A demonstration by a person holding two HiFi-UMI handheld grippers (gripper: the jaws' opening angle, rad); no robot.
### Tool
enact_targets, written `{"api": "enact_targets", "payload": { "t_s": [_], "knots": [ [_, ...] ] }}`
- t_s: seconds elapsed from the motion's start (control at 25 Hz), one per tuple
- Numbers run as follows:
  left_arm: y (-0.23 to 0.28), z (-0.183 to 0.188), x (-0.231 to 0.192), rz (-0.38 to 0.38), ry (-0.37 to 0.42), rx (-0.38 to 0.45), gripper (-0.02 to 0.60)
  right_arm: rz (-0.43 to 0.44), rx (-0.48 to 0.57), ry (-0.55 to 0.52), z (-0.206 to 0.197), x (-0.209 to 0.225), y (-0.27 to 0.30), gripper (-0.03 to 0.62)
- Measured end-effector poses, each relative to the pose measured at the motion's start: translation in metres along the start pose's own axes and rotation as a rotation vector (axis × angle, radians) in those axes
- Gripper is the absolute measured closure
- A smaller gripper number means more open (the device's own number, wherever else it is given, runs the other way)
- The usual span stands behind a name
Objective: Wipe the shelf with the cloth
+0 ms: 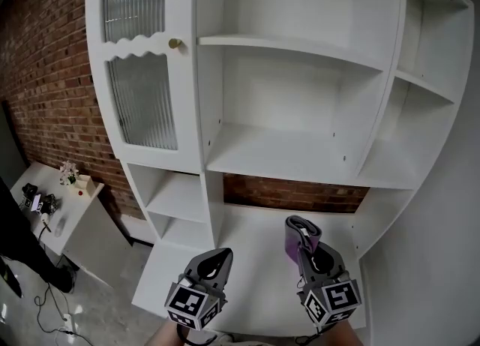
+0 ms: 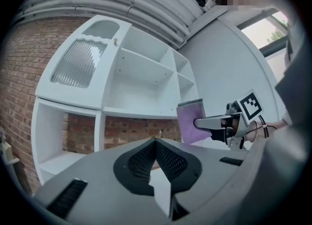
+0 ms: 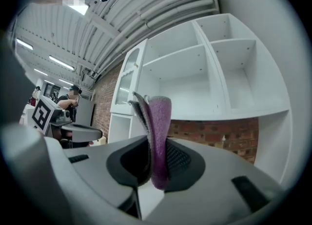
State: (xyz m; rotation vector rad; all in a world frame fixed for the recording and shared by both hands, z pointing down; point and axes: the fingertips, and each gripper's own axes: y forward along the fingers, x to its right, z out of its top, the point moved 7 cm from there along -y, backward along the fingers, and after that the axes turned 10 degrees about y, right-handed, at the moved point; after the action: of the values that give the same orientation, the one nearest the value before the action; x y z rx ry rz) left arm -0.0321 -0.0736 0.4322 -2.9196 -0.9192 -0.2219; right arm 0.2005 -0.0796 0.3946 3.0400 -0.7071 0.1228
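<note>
— White shelf unit [image 1: 300, 153], standing against the brick wall [image 1: 45, 74]. Condition noted?
— Noted. Open compartments run across its middle and right. At its upper left is a door with ribbed glass [image 1: 142, 100] and a small brass knob [image 1: 175, 43]. Brick shows through the open back of one low compartment.
— Position of the cloth [image 1: 291, 245]?
— Purple, held in the air in front of the unit's lower part, clear of every board. It stands upright in the right gripper [image 1: 303, 233], whose jaws are clamped on its lower portion. The free upper edge folds over above the tips.
— And the left gripper [image 1: 217, 256]?
— In front of the unit's lower left compartments, about level with the right one. Its jaws are pressed together tip to tip, with nothing between them.
— Are the two grippers in contact?
— No. They sit side by side with a gap between them, both pointing toward the unit's base.
— Anything else near the unit?
— To its left, along the same wall, a low white table [image 1: 86, 221] carries a few small objects, too small to identify.
</note>
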Motion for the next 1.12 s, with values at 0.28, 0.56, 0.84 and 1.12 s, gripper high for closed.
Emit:
{"api": "enact_targets", "payload": {
  "t_s": [0.28,0.56,0.84,1.12],
  "knots": [
    [0.006,0.022,-0.080,0.007,0.062,0.049,0.570,0.001,0.111,-0.071,0.078,-0.033,0.089,0.520],
    [0.011,0.030,-0.142,0.010,0.059,0.017,0.569,-0.044,0.173,-0.166,0.148,-0.059,0.189,0.519],
    [0.007,0.033,-0.165,0.013,0.062,0.005,0.570,-0.115,0.146,-0.144,0.207,-0.050,0.292,0.519],
    [0.017,0.029,-0.174,0.040,0.090,0.008,0.569,-0.121,0.188,0.040,0.249,-0.038,0.364,0.519]
  ]
}}
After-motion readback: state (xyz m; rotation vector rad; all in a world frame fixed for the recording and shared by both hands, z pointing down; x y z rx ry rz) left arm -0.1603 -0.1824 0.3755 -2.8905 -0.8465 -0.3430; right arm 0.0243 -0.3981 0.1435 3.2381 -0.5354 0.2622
